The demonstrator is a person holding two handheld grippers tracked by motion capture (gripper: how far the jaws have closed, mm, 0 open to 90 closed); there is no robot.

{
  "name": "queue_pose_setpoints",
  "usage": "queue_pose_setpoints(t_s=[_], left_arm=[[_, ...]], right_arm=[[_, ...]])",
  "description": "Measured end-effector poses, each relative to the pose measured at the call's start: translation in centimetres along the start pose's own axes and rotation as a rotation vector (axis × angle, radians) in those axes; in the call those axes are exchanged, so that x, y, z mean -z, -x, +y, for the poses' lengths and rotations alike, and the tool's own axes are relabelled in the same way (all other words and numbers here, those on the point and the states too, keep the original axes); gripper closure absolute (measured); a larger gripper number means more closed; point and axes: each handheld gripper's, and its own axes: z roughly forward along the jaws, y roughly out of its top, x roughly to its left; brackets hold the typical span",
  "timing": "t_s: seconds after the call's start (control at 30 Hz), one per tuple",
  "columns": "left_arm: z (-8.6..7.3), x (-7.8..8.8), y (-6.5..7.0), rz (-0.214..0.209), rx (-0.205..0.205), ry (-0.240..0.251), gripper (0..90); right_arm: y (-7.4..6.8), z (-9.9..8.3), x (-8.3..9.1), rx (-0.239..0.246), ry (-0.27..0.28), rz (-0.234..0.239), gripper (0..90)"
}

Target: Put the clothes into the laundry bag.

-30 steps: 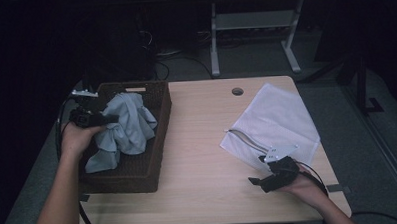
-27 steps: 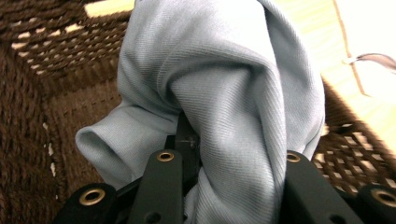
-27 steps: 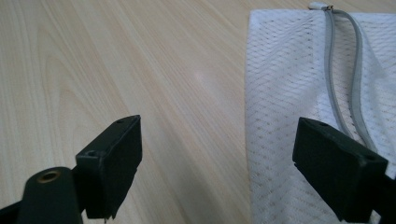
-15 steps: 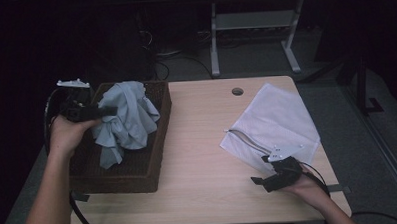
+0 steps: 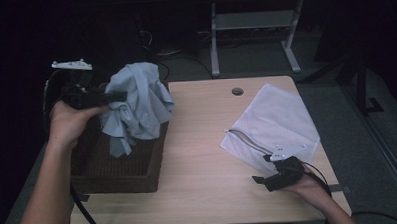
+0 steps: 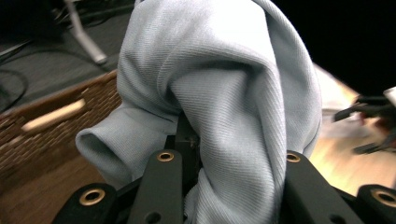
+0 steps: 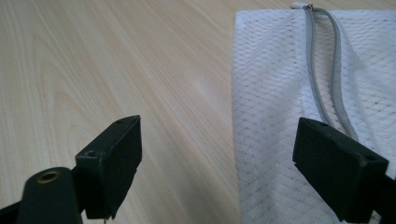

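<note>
Garment lifted from basket.
The left hand-held gripper [image 5: 117,97] pinched the pale blue garment [image 5: 139,106] above the wicker basket [image 5: 119,167]; right hand-held gripper [image 7: 217,163] hung spread beside the mesh bag [image 5: 277,122], probably next holding its zipper [image 7: 327,70] apart.

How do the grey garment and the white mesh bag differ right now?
The grey garment hangs bunched above the basket, clamped in the left tool; the white mesh bag lies flat on the table, ungripped, before the open right tool. The garment looks knitted, the bag netted with a zipper. Both are soft fabric.

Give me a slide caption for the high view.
Left claw lifts pale blue cloth garment from brown wicker basket.
</note>
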Motion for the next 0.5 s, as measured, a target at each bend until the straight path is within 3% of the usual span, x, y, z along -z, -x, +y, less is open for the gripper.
queue_pose_setpoints(t_s=[0.3,0.5], left_arm=[[2.8,-1.8,4.8,-0.097,-0.089,0.01,72.3],[3.8,-4.0,8.0,-0.159,-0.134,0.022,72.3]], right_arm=[[0.1,-0.1,0.1,0.0,0.006,-0.001,14.9],[0.1,-0.2,0.2,0.003,0.008,-0.004,14.9]])
